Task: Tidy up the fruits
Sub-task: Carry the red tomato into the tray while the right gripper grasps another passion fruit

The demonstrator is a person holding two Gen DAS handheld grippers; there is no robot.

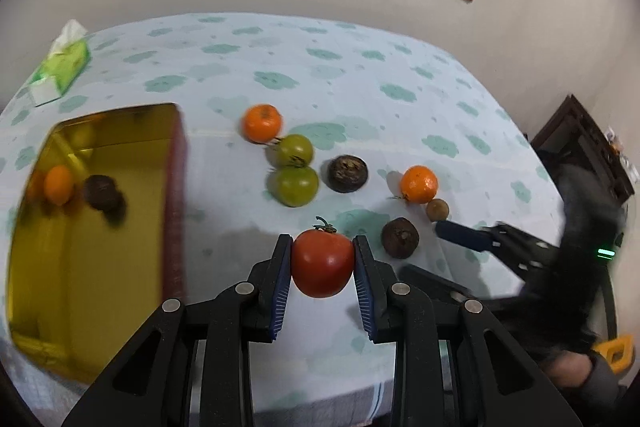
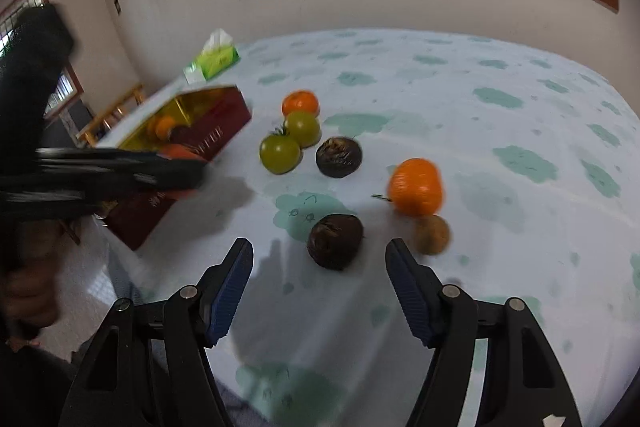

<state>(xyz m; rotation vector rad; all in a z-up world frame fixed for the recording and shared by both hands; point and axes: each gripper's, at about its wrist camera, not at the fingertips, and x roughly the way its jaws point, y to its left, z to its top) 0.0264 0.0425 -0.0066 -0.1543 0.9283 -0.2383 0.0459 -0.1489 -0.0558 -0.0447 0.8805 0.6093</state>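
Note:
My left gripper [image 1: 322, 259] is shut on a red tomato [image 1: 322, 263] and holds it above the table, right of the gold-lined red box [image 1: 120, 227]. The box holds an orange fruit [image 1: 59, 184] and a dark round fruit [image 1: 102, 193]. On the cloth lie two oranges [image 1: 262, 123] [image 1: 419, 184], two green tomatoes [image 1: 295, 149] [image 1: 297, 185], two dark round fruits [image 1: 347, 173] [image 1: 399, 237] and a small brown fruit [image 1: 437, 209]. My right gripper [image 2: 320, 259] is open and empty, just short of a dark fruit [image 2: 335, 241], with an orange [image 2: 416, 186] and the small brown fruit [image 2: 431, 233] to its right.
A green tissue pack [image 1: 60, 69] lies at the far left of the table [image 1: 360, 75]; it also shows in the right wrist view [image 2: 212, 61]. The wall and a window are behind the table. Dark furniture [image 1: 584, 143] stands off the right edge.

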